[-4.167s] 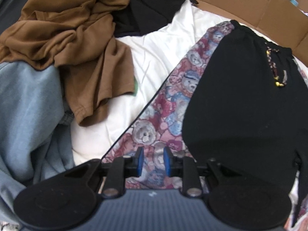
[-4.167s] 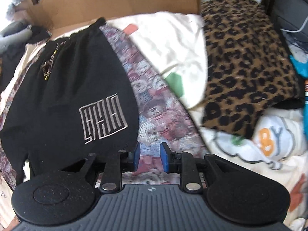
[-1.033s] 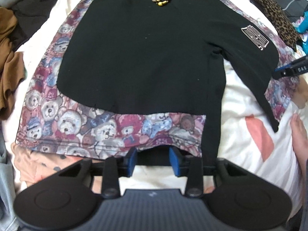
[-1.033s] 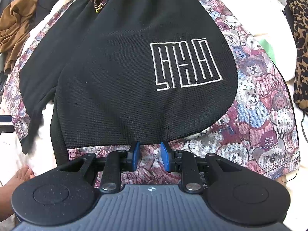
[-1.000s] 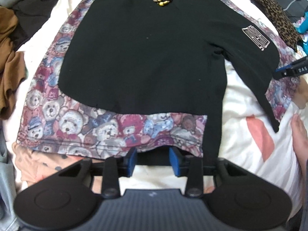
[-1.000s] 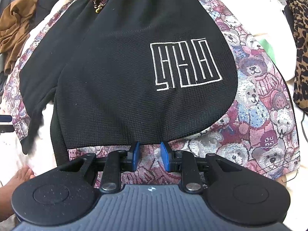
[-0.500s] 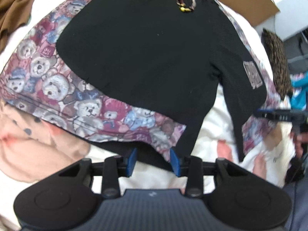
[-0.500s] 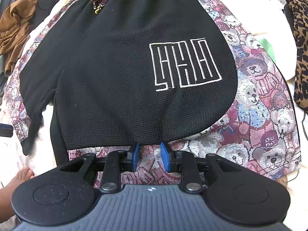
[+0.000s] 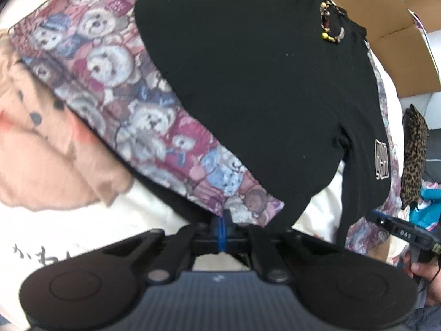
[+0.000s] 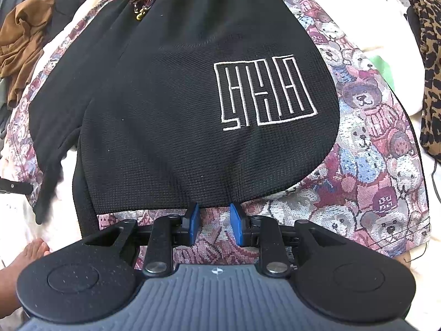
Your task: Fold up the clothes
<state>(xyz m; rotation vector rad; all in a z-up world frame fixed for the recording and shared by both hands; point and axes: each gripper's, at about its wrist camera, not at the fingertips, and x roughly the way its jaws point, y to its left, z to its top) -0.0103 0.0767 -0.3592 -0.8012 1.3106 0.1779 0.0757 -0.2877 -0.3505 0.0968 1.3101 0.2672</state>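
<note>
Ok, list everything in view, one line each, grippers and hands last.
shorts: one, black with teddy-bear print panels, spread flat centre
drawstring: one, beaded, at the waistband
brown garment: one, crumpled, far left
leopard-print cloth: one, right edge
cardboard: brown, behind the bed
bedsheet: white, printed, underneath
left gripper: jaws just closed at the left leg hem
right gripper: open over the right leg hem
hand: one, holding the right gripper

A flattened brown cardboard box (image 9: 391, 24) lies at the far edge of the white printed bedsheet (image 9: 66, 229). A leopard-print cushion (image 10: 430, 63) rests at the sheet's right side, with a bright turquoise item (image 9: 425, 212) just beside it.
</note>
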